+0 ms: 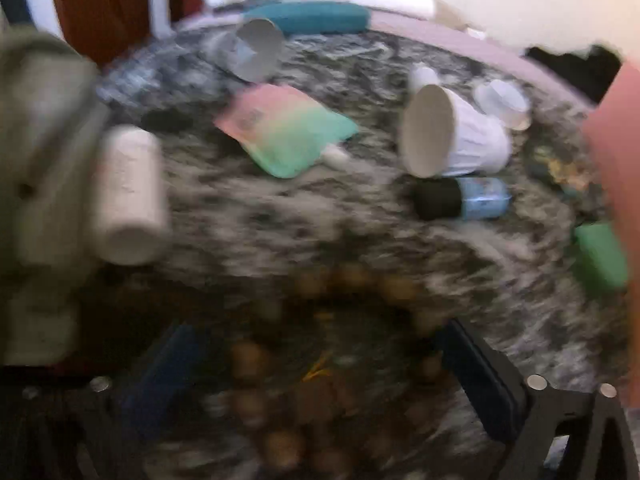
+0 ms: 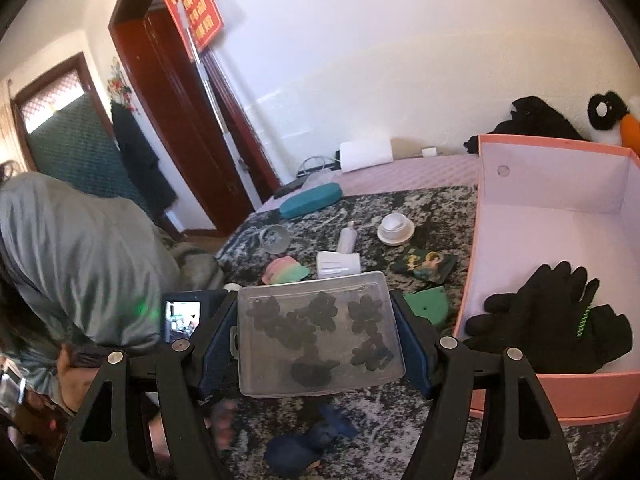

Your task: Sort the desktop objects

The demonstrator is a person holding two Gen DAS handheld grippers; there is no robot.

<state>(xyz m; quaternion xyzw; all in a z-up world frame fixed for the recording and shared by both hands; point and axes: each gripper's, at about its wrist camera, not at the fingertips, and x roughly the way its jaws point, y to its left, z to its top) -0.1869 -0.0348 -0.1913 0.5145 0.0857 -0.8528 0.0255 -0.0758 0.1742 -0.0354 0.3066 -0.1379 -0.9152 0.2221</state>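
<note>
My right gripper [image 2: 318, 340] is shut on a clear plastic case [image 2: 316, 332] with dark flower-shaped pieces inside, held above the mottled table [image 2: 400, 420] just left of the pink box [image 2: 560, 392]. Black gloves [image 2: 552, 320] lie in that box. In the blurred left wrist view, my left gripper [image 1: 320, 380] sits low over a wooden bead bracelet [image 1: 332, 360]; its blue fingers [image 1: 484, 376] stand wide apart around the beads. Beyond lie a pastel pouch [image 1: 288, 128], a tipped white cup [image 1: 448, 132] and a blue bottle with a black cap [image 1: 460, 198].
A teal case [image 2: 310, 200], a glass bowl [image 2: 276, 238], a white lidded dish [image 2: 395, 229], a picture card [image 2: 426, 266] and a green piece [image 2: 428, 304] lie on the table. A dark blue object [image 2: 308, 440] sits below the right gripper. The person's grey sleeve [image 2: 80, 260] is at left.
</note>
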